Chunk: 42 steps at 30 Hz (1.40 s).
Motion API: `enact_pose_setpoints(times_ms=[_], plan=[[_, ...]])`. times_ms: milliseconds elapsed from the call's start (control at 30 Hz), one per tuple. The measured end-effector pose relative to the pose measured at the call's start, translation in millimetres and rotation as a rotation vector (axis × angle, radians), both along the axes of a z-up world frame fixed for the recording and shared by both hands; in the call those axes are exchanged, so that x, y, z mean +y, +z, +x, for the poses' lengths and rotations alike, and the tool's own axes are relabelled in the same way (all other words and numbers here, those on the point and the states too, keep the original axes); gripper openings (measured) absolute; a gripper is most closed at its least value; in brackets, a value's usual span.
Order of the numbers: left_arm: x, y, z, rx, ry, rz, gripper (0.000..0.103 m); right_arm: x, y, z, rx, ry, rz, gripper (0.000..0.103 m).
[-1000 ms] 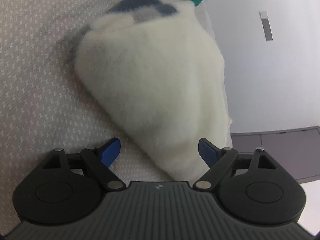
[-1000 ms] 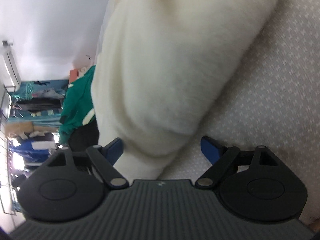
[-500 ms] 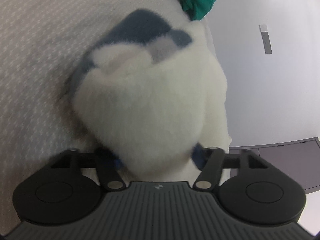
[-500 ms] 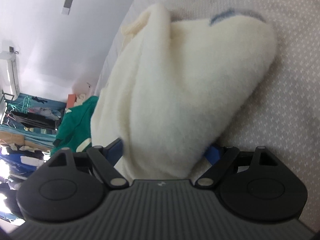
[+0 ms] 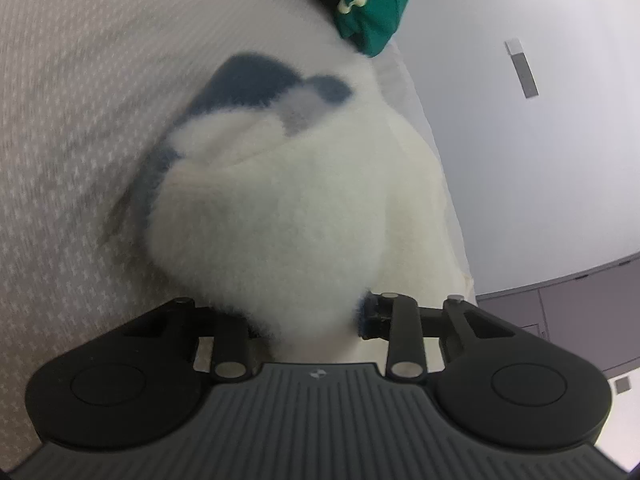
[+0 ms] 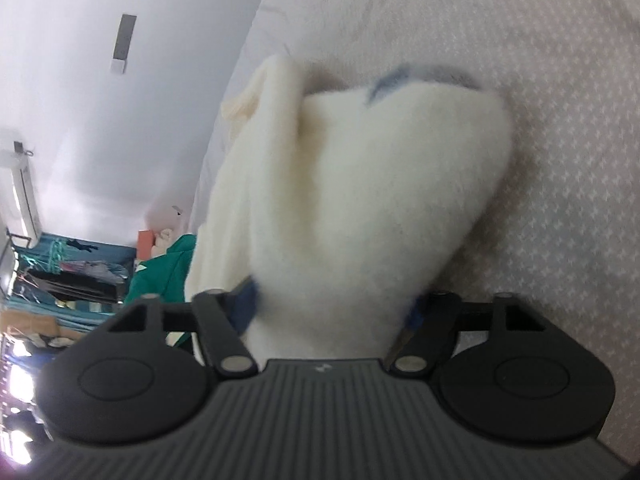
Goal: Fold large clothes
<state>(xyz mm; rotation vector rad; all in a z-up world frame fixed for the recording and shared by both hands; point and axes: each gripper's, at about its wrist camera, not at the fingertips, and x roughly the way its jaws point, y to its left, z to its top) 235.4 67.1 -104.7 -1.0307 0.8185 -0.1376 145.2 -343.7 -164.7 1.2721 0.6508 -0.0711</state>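
— Pinching a bunched fold of the fluffy cream sweater [image 5: 272, 240], the left gripper [image 5: 316, 320]; jaws just been closing, now narrow, fleece squeezed between the blue pads [image 5: 366, 312].

— And the right gripper [image 6: 332, 312]?

— Closing too, just now. Stands wider than the left, with a thick wad of the same sweater [image 6: 360, 200] filling the gap and bulging over both blue pads [image 6: 246, 300]. Pressed on it from both sides, by the look of the fabric.

— Where does the sweater lie?

— Heaped on the bed [image 5: 80, 100], on a pale grey cover with a small white pattern, close to the edge. Blurred in both views. Dark blue and grey patches [image 5: 256, 76] showing at the far end of the heap, seen from the left wrist; only a thin blue rim of them from the right.

— Anything further out?

— Green garment with a pale stripe [image 5: 372, 4] beyond the sweater at the bed's edge, touching or overlapping it; cannot tell which. White wall [image 5: 540, 160] past that. From the right wrist, the same green garment [image 6: 160, 276] low at the left, and clutter too small to make out.
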Motion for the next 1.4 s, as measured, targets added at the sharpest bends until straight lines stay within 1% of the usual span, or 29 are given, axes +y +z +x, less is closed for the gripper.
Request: enact_pose_setpoints(times_ms=[33,67,167,333,400,533,733,867,1000,1100,1267,1367,1400], plan=[[0,2,0,-0.006,-0.001,0.007,0.034,-1,3,-2,-0.008,-0.001,-0.005,0.053],[-1,5,-2,-0.015,-0.002,0.018,0.034,-2,5,-3,-0.015,0.002,-0.001,0.048],[-4,16,-7,-0.047,0.005,0.054,0.031,-6,13,-11,-0.042,0.027,-0.025,0.044],[-6,35,-20,-0.085,0.008,0.119,0.030,-7,29,-22,-0.099,0.065,-0.041,0.044],[-6,41,-27,-0.092,0.002,0.141,0.030,-10,32,-26,-0.107,0.072,-0.034,0.044],[-5,52,-44,-0.094,0.000,0.146,0.030,-14,42,-40,-0.122,0.090,-0.035,0.044],[-9,76,-83,-0.116,0.003,0.210,0.030,-17,56,-68,-0.128,0.124,-0.036,0.043],[-8,80,-114,-0.077,-0.004,0.190,0.030,-21,65,-90,-0.124,0.148,-0.054,0.044],[-7,81,-152,-0.066,-0.005,0.174,0.030,-23,73,-105,-0.118,0.179,-0.083,0.044],[-5,82,-170,-0.071,0.002,0.157,0.030,-24,76,-115,-0.121,0.190,-0.078,0.044],[-3,84,-175,-0.083,-0.001,0.147,0.031,-24,82,-109,-0.112,0.194,-0.081,0.044],[-1,84,-167,-0.071,0.002,0.123,0.033,-25,82,-102,-0.109,0.190,-0.060,0.048],[-1,85,-170,-0.073,0.001,0.118,0.034,-25,82,-100,-0.114,0.189,-0.050,0.049]])
